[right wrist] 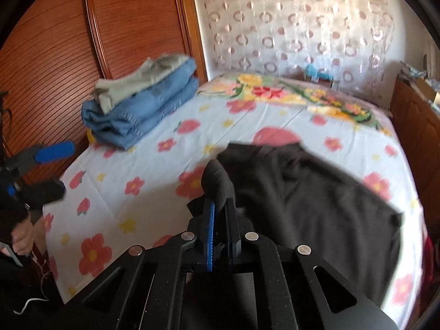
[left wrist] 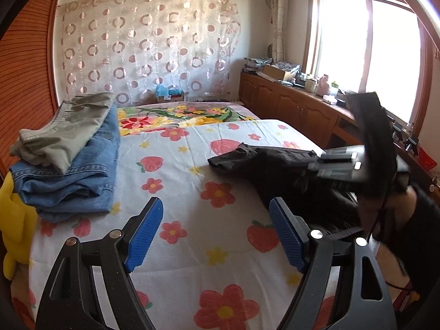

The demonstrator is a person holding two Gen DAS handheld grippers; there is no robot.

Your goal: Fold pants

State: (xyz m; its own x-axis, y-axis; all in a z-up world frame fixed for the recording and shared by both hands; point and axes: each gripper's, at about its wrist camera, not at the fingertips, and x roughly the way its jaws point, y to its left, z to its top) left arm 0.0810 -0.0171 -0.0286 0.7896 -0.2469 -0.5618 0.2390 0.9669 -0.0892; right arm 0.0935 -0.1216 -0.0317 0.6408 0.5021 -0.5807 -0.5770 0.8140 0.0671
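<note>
A pair of black fabric pants (right wrist: pixel 316 200) is seen spread loosely on the flower-and-strawberry printed bedsheet (left wrist: pixel 176 170) of a bed, towards the bed's right edge and near its front end, with part of the cloth lifted off the sheet. The right gripper (right wrist: pixel 220 206) is closed on a bunched fold of the black pants: in the right wrist view its blue-padded fingers (right wrist: pixel 211 228) are drawn together with the dark cloth pinched between them and rising in a hump just above the tips. In the left wrist view a strip of the same cloth (left wrist: pixel 371 126) is seen raised upright above the right gripper (left wrist: pixel 341 162) at the bed's right edge (the rest still lies crumpled on the sheet). The left gripper (left wrist: pixel 217 233) is held wide, its two blue ribbed pads (left wrist: pixel 144 233) well apart over bare sheet near the front edge, nothing between them and the pants just beside the right-hand pad. Near the left edge of the bed, well apart from the black pants, a folded pair of blue denim jeans (left wrist: pixel 74 176) is stacked under a folded grey-green garment (left wrist: pixel 66 129).
</note>
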